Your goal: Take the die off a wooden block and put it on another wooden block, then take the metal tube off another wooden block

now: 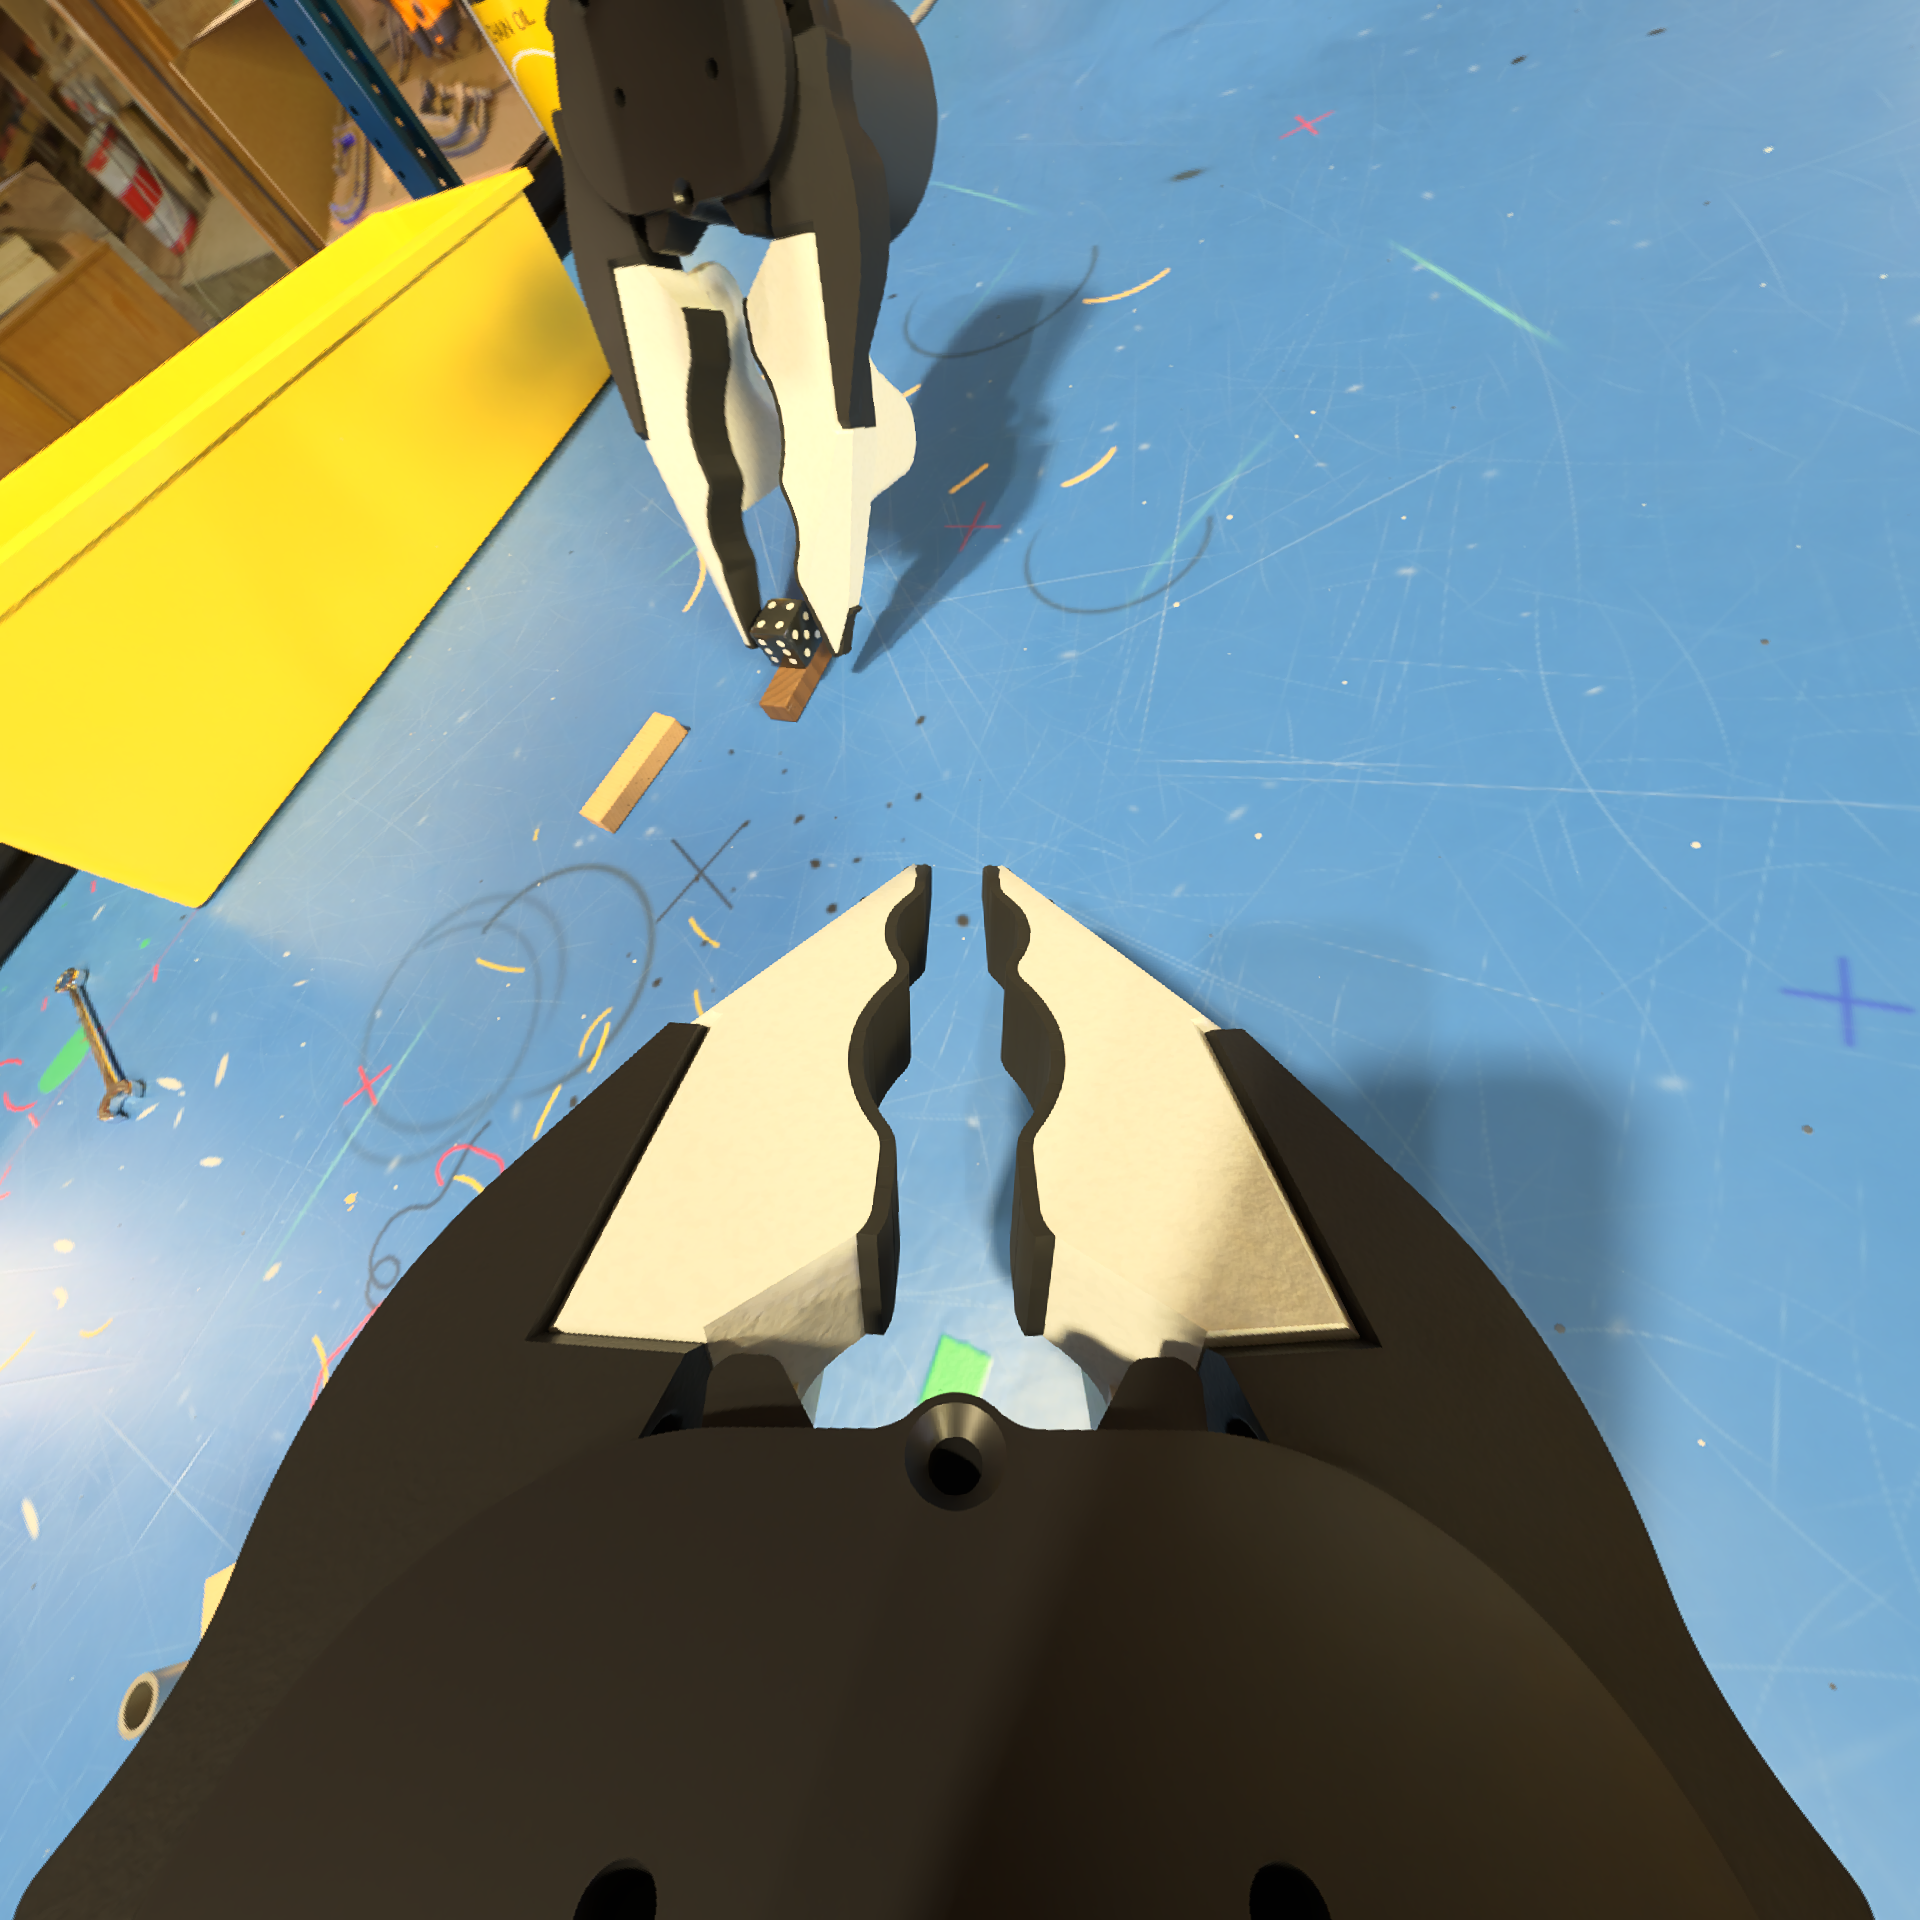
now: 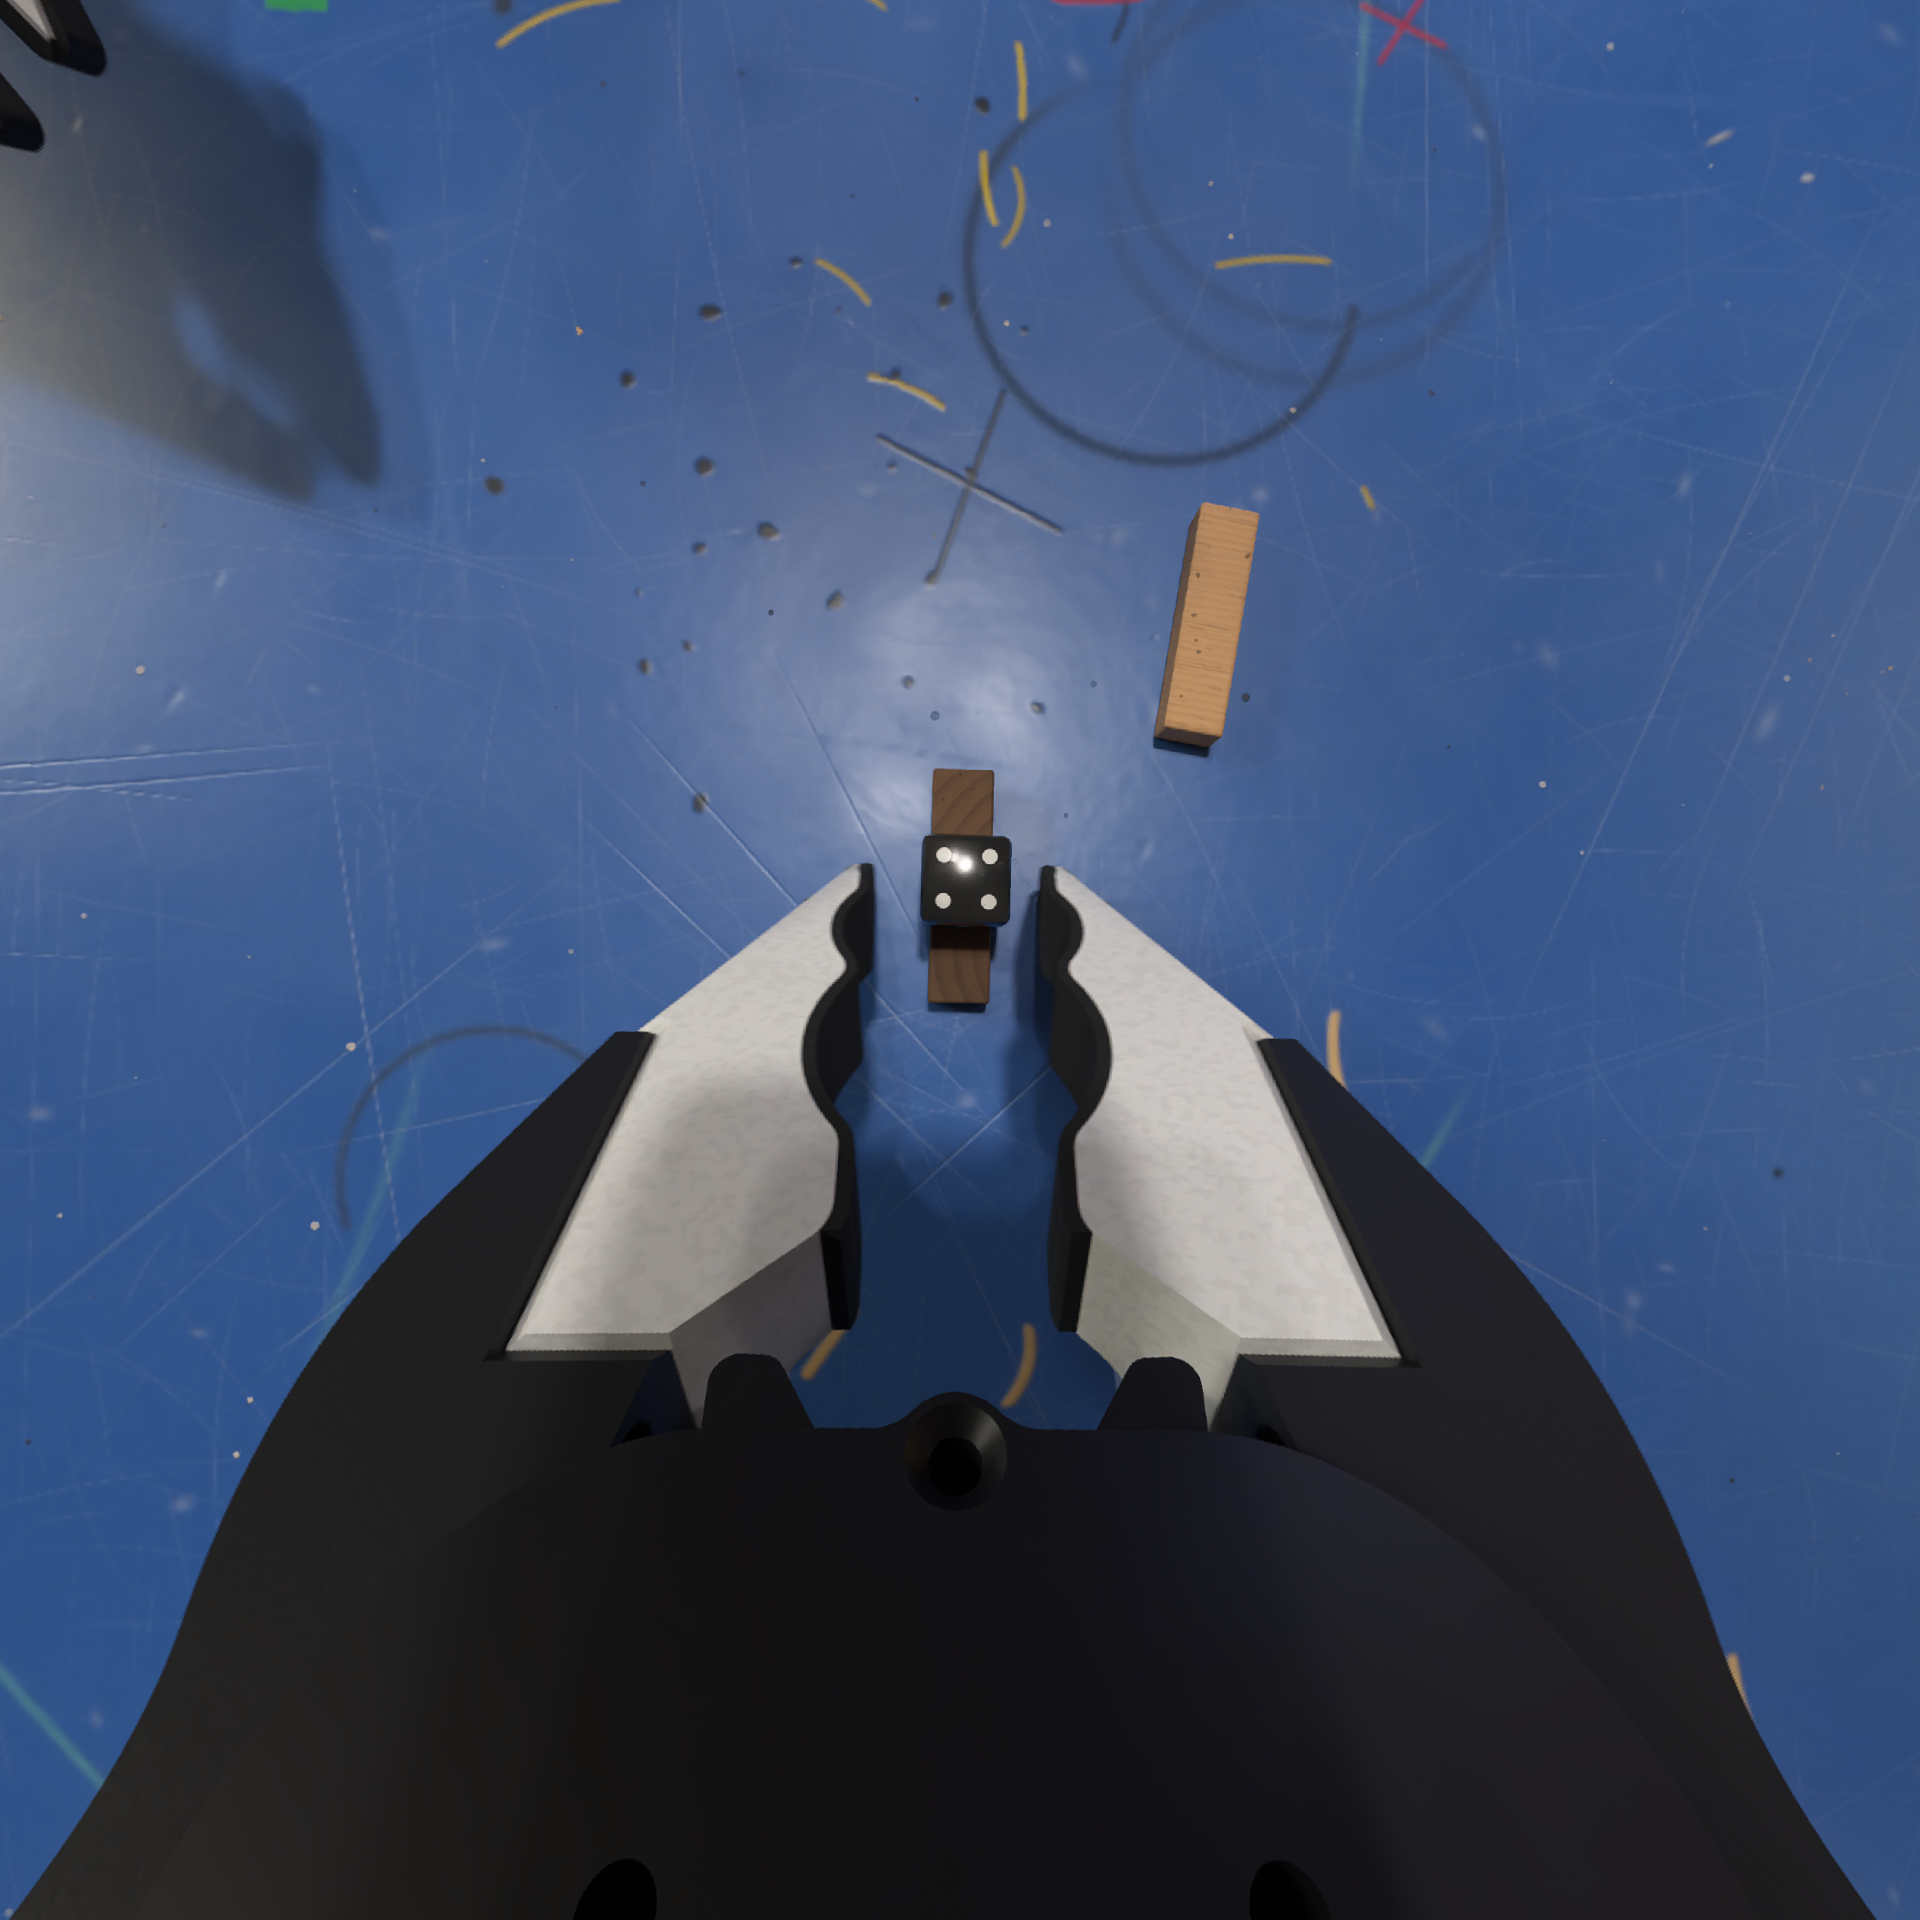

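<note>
In the right wrist view, the black die (image 2: 965, 880) is seen resting across the middle of a dark brown wooden block (image 2: 961, 888), directly ahead of the right gripper (image 2: 956, 883). Its fingers are held apart, one tip on each side of the die, with a narrow strip of blue table (image 2: 416, 831) visible on either side, so no contact is shown. A paler wooden block (image 2: 1207, 623) lies flat farther ahead and to the right of that gripper, well apart from the dark one.

In the left wrist view, a small wrench (image 1: 96, 1042) is seen far to the left of the left gripper (image 1: 957, 883), and the open end of a metal tube (image 1: 140, 1704) shows at the lower left edge, beside the gripper body. A yellow box (image 1: 260, 520) stands ahead to the left. The left gripper's fingers are slightly parted, with nothing between them, above bare table.
</note>
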Tool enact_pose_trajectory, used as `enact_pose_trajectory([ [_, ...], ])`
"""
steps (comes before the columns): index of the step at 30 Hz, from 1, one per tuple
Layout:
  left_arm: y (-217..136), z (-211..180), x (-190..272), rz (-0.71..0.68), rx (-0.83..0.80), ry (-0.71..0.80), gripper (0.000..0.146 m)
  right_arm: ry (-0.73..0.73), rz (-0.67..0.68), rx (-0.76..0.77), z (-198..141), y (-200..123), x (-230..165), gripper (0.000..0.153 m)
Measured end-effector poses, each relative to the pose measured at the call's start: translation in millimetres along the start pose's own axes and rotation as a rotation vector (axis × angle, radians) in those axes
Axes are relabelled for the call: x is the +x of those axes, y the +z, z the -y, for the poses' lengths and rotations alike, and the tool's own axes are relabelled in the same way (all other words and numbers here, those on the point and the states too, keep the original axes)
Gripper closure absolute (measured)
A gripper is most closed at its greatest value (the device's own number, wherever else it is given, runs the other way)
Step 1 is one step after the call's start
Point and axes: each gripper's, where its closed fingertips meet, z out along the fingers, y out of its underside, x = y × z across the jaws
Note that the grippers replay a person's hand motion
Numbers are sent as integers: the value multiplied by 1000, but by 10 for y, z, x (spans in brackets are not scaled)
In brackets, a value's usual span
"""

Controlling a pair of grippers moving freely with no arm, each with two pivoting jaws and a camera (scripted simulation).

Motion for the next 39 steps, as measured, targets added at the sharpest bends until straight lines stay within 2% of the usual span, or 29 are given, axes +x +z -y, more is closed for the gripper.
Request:
enact_pose_trajectory([
  [1,3,-5,9,-6,-1,3,137,-2,0,1,4,-9,-5,114],
  [3,7,-14,24,-14,-3,9,137,-4,2,7,16,-31,-11,111],
  [9,-2,-9,46,-19,12,19,138,-11,-4,54,88,-156,7,113],
  [13,-2,-12,54,-21,13,24,139,-64,60,107,159,-242,-114,109],
  [18,-32,19,64,-17,25,32,139,-146,90,113,214,-191,-293,109],
  [21,-103,30,81,-18,39,23,138,-165,101,124,223,-154,-345,115],
  [25,-328,52,22,19,59,4,137,-174,116,175,287,-122,-391,125],
  [29,-714,42,-202,125,44,13,136,-194,146,206,360,-91,-493,130],
  [34,-1239,-146,-697,264,-100,-15,135,-211,162,232,392,-35,-562,131],
  [39,-1525,-498,-1284,467,-310,-48,134,-209,159,241,377,28,-537,132],
])
